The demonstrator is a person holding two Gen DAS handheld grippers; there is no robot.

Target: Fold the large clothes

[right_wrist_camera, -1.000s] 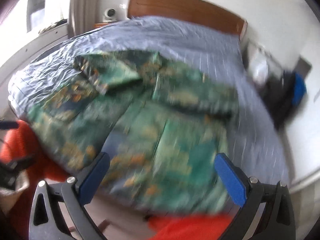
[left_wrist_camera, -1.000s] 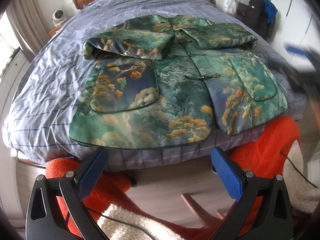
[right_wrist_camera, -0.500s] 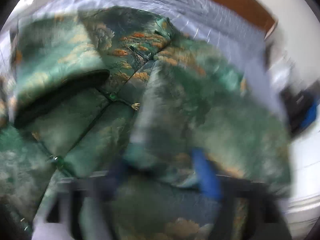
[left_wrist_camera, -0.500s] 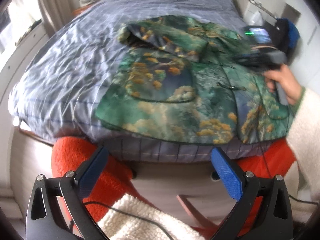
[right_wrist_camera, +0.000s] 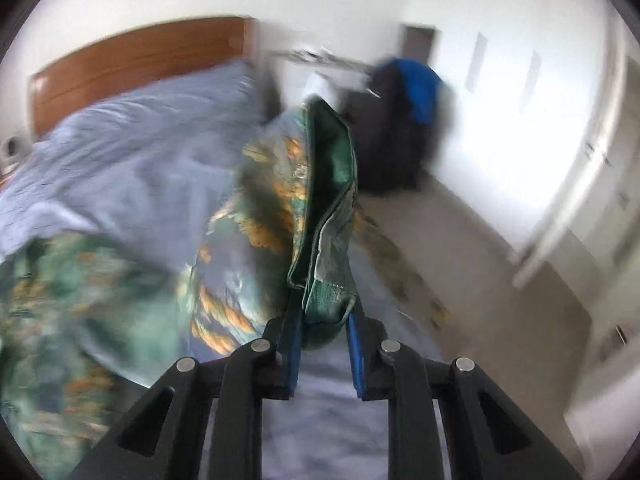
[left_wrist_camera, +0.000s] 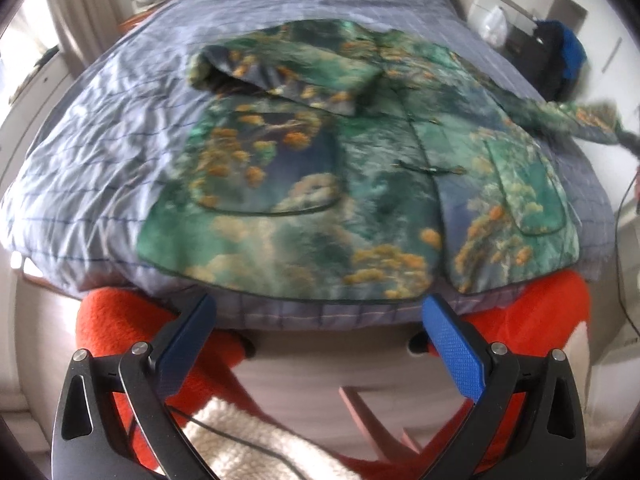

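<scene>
Left wrist view: your left gripper (left_wrist_camera: 318,312) hangs off the foot of the bed (left_wrist_camera: 100,128) with its jaws released, the blue pads wide apart and nothing between them. The green patterned jacket (left_wrist_camera: 340,184) lies front-up on the blue checked bedcover, its hem at the near edge of the mattress. One sleeve (left_wrist_camera: 280,68) is folded across the chest at about 11 o'clock of the garment. The other sleeve (left_wrist_camera: 576,118) is drawn out past the bed edge toward 3 o'clock, blurred. Orange fabric (left_wrist_camera: 120,320) shows below the mattress at 6 o'clock.

Right wrist view: your right gripper (right_wrist_camera: 325,320) has its jaws clenched on that far sleeve's cuff (right_wrist_camera: 328,248), a bunched green fold pinched between the blue pads. The jacket body trails off toward 8 o'clock over the bedcover. The wooden headboard (right_wrist_camera: 136,60) sits at 10 o'clock; a dark bag with a blue item (right_wrist_camera: 404,120) stands on the floor at 1 o'clock. This frame is motion-blurred.
</scene>
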